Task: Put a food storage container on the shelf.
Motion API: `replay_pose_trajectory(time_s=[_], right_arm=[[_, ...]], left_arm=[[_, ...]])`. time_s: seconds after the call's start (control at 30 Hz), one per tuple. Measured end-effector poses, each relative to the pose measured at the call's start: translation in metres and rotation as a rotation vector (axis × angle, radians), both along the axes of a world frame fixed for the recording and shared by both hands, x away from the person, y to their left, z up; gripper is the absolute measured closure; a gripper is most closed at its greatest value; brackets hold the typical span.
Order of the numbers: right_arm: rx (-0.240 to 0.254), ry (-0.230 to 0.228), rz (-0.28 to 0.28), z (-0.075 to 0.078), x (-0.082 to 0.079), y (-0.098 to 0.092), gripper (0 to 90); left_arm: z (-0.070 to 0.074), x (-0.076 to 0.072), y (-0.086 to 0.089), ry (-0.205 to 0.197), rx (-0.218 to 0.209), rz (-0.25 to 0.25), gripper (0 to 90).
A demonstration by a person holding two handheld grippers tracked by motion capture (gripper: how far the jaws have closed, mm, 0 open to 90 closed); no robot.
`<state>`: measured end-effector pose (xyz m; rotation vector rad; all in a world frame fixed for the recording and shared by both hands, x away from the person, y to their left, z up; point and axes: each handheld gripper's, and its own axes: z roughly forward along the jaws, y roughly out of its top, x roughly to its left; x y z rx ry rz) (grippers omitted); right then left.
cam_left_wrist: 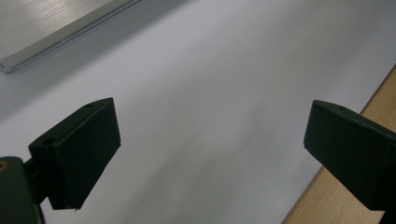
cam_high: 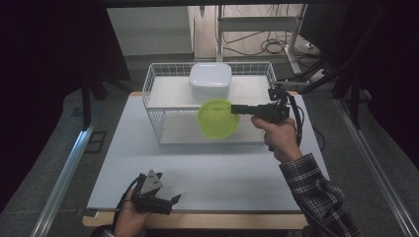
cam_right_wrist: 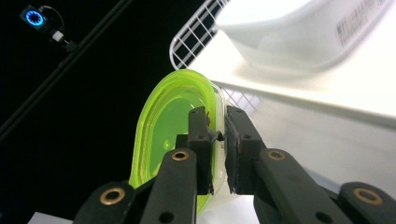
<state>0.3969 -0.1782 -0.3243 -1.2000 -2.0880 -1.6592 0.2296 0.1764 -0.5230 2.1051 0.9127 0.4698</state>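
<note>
While the right gripper pinches the green lid by its rim, the lid hangs on edge in the air, in front of the wire basket at the height of its upper shelf, its face toward the camera. Jaws nearly closed, pads on either side of the rim wall. Judgement: thin translucent plastic, light, fairly stiff but likely to flex a little at the edge; smooth, so it may swivel in a pinch at one point. Not fragile. The rim looks like the right place to hold, since the flat face offers nothing to clamp.

Left gripper rests near the front edge of the table, jaws wide apart, nothing between them.

High view gives the layout: white container on the basket's upper shelf, behind the lid; both hands; the basket's lower shelf behind the lid's lower half. Right gripper view gives the grip itself: pads on the green lid, the raised lip, the container's underside up close. Left gripper view shows open jaws over the bare tabletop and a wooden edge.
</note>
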Motion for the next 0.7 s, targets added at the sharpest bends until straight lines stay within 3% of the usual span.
replay_pose_trajectory(time_s=[0.13, 0.37, 0.7], right_arm=[[0.017, -0.014, -0.009, 0.018, 0.006, 0.006, 82.0], [0.026, -0.020, -0.030, 0.033, 0.015, 0.011, 82.0], [0.051, -0.039, -0.102, 0.056, 0.035, 0.016, 81.9]], left_arm=[[0.000, 0.000, 0.000, 0.002, -0.004, -0.002, 3.3], [0.000, 0.000, 0.000, 0.002, -0.006, -0.001, 3.3], [0.000, 0.000, 0.000, 0.004, -0.007, -0.004, 3.3]])
